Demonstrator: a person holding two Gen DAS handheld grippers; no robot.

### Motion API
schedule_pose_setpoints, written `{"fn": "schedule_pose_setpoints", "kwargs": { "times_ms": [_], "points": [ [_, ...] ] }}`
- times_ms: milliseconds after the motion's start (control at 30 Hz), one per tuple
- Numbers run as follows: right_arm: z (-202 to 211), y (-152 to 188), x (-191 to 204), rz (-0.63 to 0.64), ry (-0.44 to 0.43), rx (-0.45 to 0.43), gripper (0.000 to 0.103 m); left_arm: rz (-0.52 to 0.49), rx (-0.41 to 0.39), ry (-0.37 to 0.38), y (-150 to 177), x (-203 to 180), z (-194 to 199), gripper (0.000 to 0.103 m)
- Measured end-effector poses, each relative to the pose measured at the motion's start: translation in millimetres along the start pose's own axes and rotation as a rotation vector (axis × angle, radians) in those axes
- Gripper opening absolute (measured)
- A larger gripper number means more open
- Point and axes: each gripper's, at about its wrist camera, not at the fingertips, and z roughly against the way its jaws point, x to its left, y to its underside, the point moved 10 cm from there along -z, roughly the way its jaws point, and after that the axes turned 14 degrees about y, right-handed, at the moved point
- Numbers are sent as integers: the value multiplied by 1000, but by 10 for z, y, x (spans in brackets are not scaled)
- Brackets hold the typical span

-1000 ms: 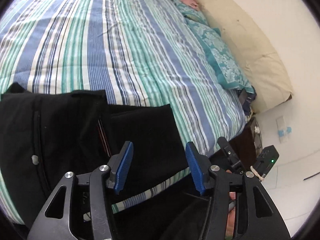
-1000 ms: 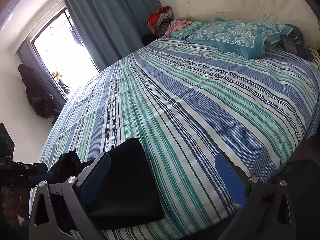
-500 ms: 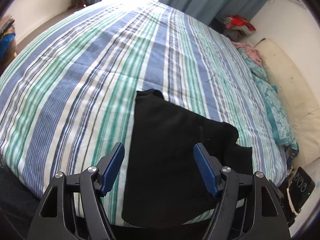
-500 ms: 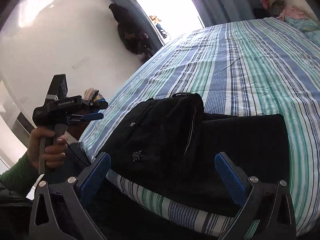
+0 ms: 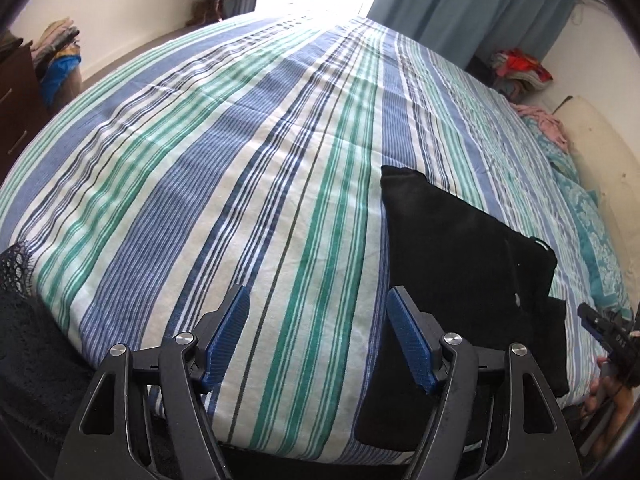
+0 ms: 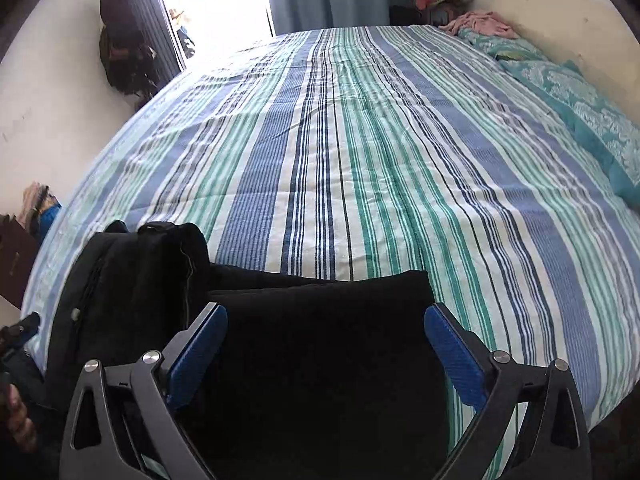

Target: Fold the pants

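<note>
Lying near the front edge of the bed (image 5: 248, 184), the black pants (image 5: 460, 248) are seen folded into a thick pile on the striped cover. In the left wrist view the pile is to the right of the left gripper (image 5: 318, 336), with one corner pointing up the bed and a lower part hanging over the edge. The left gripper is held wide open above bare stripes, and nothing is between its blue pads (image 5: 226, 334). No cloth is touched by it. A piece of black lace (image 5: 18, 264) is seen at the far left edge.

In the right wrist view the pants (image 6: 320, 320) fill the space in front of the right gripper (image 6: 326, 350). Its jaws are spread wide too. The black cloth is seen between and under the blue pads (image 6: 456, 354), but it cannot be told if the cloth is touched; it is not being squeezed. A bunched part with a small button is seen on the left of the pile.

A teal pillow (image 6: 580, 100) and a pink cloth (image 6: 480, 24) are seen at the far right of the bed.
</note>
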Motion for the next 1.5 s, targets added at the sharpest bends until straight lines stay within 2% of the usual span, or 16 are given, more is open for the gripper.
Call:
{"fn": "schedule_pose_setpoints", "kwargs": {
  "times_ms": [67, 167, 200, 267, 333, 500, 700, 767, 833, 867, 967, 1033, 1100, 1167, 1267, 1500],
  "points": [
    [112, 54, 73, -26, -183, 41, 99, -3, 15, 9, 17, -41, -63, 74],
    [356, 215, 521, -108, -658, 176, 99, -19, 19, 10, 26, -88, -96, 74],
    [409, 244, 639, -124, -761, 214, 99, -24, 20, 9, 31, -92, -93, 74],
    [414, 293, 856, -93, -851, 263, 91, -24, 21, 1, 45, -65, -69, 74],
    [330, 313, 1000, -41, -883, 299, 80, -5, 15, -6, 43, 2, -33, 74],
    [41, 415, 1143, 0, -883, 418, 77, 93, -12, -1, 19, 211, 39, 74],
    [198, 562, 1283, 81, -944, 489, 74, 142, -1, 2, 51, 284, -15, 74],
    [155, 628, 1282, 84, -905, 527, 74, 130, 8, 3, 59, 251, -40, 74],
    [-40, 697, 1276, 108, -760, 555, 56, 113, 14, 3, 66, 212, -55, 74],
    [-101, 679, 1285, 87, -737, 558, 58, 105, 16, 2, 68, 198, -56, 74],
    [128, 614, 1428, 24, -919, 547, 59, 89, 17, -2, 65, 185, -54, 74],
    [209, 593, 1532, 33, -971, 537, 58, 98, 17, -2, 64, 203, -61, 74],
    [149, 609, 1614, 40, -933, 546, 57, 111, 24, 3, 71, 219, -90, 74],
    [35, 671, 1713, 78, -852, 558, 38, 113, 30, 4, 80, 220, -114, 74],
    [44, 664, 1896, 108, -788, 504, 22, 90, 32, -9, 92, 213, -108, 74],
    [788, 4, 1884, -20, -937, 310, 17, 113, 28, -6, 83, 258, -111, 74]
  ]
}}
